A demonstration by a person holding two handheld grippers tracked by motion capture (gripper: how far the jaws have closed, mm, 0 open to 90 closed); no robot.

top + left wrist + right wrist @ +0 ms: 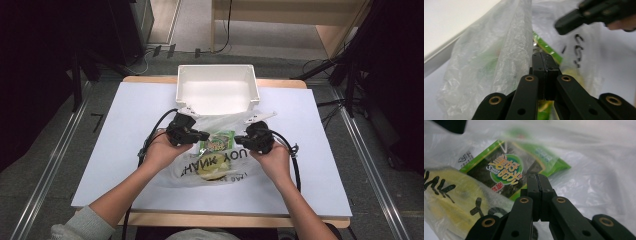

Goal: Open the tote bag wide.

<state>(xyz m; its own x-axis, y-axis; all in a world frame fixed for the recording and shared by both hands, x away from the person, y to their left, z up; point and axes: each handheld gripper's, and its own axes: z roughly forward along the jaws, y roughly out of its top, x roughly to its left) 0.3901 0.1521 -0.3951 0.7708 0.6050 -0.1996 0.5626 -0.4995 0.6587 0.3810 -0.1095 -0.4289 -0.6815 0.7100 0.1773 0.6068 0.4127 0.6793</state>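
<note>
Desk (125, 150), covered with a white sheet, bearing all items. White tray (218, 89), open-topped, at the far edge of the desk, beyond the bag. Clear plastic bag (220, 165), printed with black lettering, lying at the middle of the desk between the two hands, its mouth end toward the tray. Inside the bag: a green snack packet (216, 141) near the mouth, and a yellow item (210, 167) nearer the person, seen through the film. Left gripper (204, 135), held at the left side of the bag's mouth; jaws closed together, with the bag's film bunched against their left side in the left gripper view, the green packet just beyond the tips; whether film is pinched between them cannot be told. Right gripper (240, 140), held at the right side of the mouth; jaws closed together, tips lying over the film just before the green packet in the right gripper view.
</note>
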